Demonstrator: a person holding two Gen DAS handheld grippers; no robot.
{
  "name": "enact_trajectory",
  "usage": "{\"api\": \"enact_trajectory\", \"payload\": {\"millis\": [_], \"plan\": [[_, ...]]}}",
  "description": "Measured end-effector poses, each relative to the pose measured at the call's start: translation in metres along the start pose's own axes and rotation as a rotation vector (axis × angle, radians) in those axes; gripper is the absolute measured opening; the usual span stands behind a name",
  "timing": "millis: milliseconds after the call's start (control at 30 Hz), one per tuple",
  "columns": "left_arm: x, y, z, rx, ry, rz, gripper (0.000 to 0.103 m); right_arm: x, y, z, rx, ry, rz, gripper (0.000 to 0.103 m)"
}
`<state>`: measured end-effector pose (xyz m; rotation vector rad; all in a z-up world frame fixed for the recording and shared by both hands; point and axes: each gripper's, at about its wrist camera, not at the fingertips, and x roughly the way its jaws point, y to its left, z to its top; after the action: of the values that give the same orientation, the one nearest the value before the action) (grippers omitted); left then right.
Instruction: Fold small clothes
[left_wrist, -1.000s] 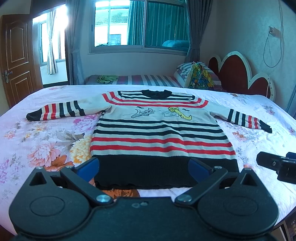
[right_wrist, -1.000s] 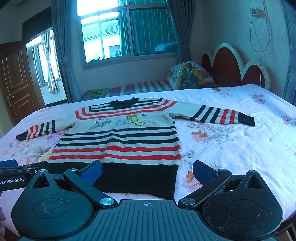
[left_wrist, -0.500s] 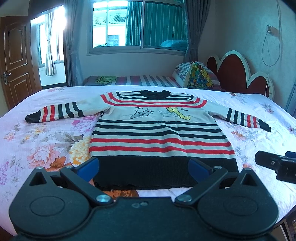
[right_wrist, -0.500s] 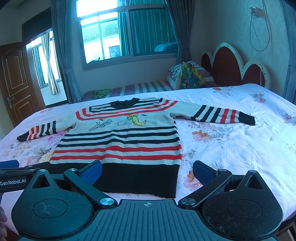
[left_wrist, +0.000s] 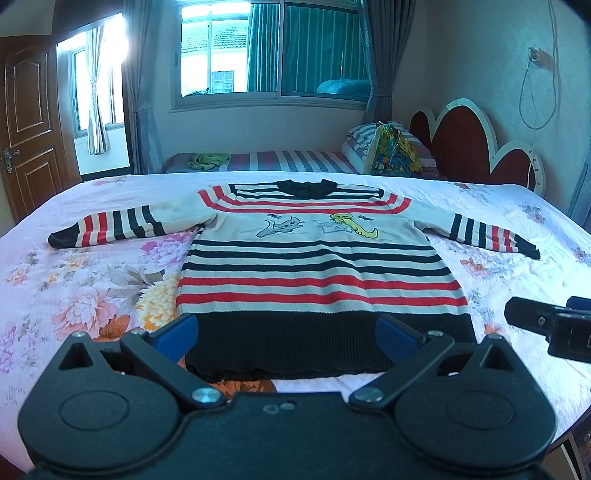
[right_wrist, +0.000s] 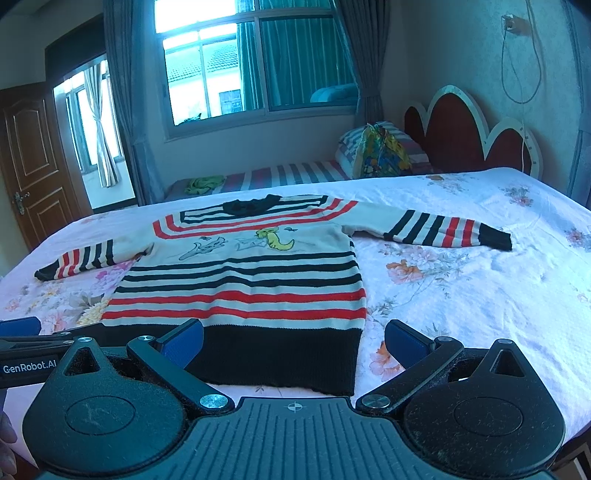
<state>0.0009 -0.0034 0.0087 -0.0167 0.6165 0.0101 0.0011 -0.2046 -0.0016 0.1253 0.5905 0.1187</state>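
A small cream sweater (left_wrist: 317, 266) with red and black stripes, a black hem and cartoon figures lies flat on the bed, face up, both sleeves spread out sideways. It also shows in the right wrist view (right_wrist: 251, 280). My left gripper (left_wrist: 286, 338) is open and empty, hovering just before the black hem. My right gripper (right_wrist: 293, 341) is open and empty, near the hem's right corner. The right gripper's tip shows at the right edge of the left wrist view (left_wrist: 546, 325).
The bed has a pink floral sheet (left_wrist: 81, 295). A red scalloped headboard (left_wrist: 476, 147) stands at the right. A second striped bed (left_wrist: 288, 162) with pillows and a colourful bag (left_wrist: 395, 155) lies behind, under the window. A wooden door (left_wrist: 26, 122) is at left.
Both grippers have shifted only slightly; the sweater lies the same. Both stay open.
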Motion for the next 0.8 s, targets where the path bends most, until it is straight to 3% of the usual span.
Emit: {"api": "enact_trajectory", "payload": {"millis": [400, 467, 800], "plan": [[0.001, 0.004, 0.017, -0.017, -0.018, 0.001, 0.102, -0.001, -0.002, 0.015, -0.011, -0.031, 0.001, 0.103], [0.0, 0.01, 0.025, -0.058, -0.045, -0.033, 0.102, 0.0, -0.009, 0.021, 0.001, -0.048, -0.007, 0.103], [0.022, 0.002, 0.063, -0.064, -0.093, -0.14, 0.102, 0.007, -0.062, 0.06, 0.068, -0.144, -0.09, 0.103]]}}
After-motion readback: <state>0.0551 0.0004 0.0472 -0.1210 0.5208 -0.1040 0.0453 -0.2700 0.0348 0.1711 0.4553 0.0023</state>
